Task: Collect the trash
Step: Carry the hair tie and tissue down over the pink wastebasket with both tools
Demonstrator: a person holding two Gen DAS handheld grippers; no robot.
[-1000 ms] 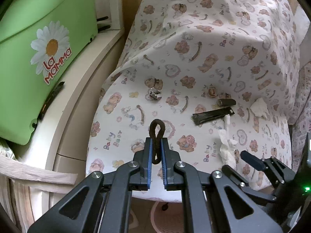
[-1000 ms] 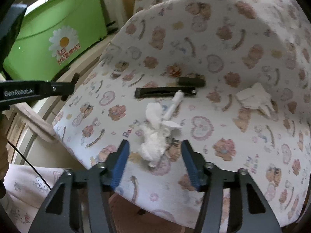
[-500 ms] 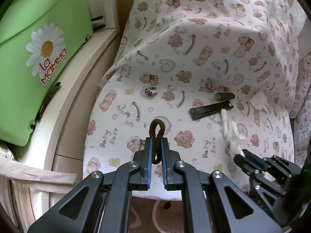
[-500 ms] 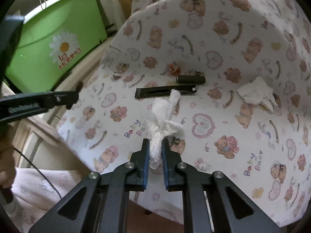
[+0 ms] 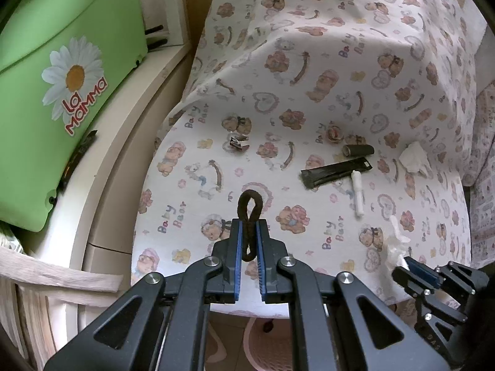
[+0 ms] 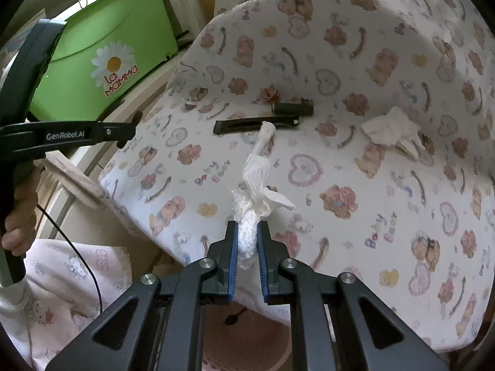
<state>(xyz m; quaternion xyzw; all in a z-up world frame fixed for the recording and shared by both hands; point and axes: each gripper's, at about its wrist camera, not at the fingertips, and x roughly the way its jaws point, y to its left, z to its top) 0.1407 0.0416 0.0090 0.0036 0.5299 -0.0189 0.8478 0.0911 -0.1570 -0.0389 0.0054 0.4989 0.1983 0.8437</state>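
Observation:
My left gripper (image 5: 248, 225) is shut on a dark brown cord loop (image 5: 250, 205) and hangs over the bear-print cloth (image 5: 309, 61). My right gripper (image 6: 247, 228) is shut on a twisted white tissue (image 6: 255, 185), held off the cloth near its front edge. In the left wrist view, that right gripper (image 5: 414, 270) and tissue (image 5: 396, 244) show at the lower right. On the cloth lie a black wrapper (image 6: 241, 125), a dark cylinder (image 6: 294, 108), a crumpled tissue (image 6: 389, 130), a small white roll (image 5: 357, 191), a foil scrap (image 5: 238, 145) and a reddish ball (image 6: 271, 94).
A green tub (image 5: 62, 92) with a daisy logo stands to the left on a pale ledge (image 5: 123, 130). A pink basket (image 5: 266, 340) sits on the floor below the cloth's front edge. A hand (image 6: 18, 216) holds the left gripper's handle over pink printed fabric (image 6: 62, 284).
My right gripper's jaws closed on the white tissue, then drew it back toward the front edge and off the cloth. The left gripper kept its hold on the cord loop.

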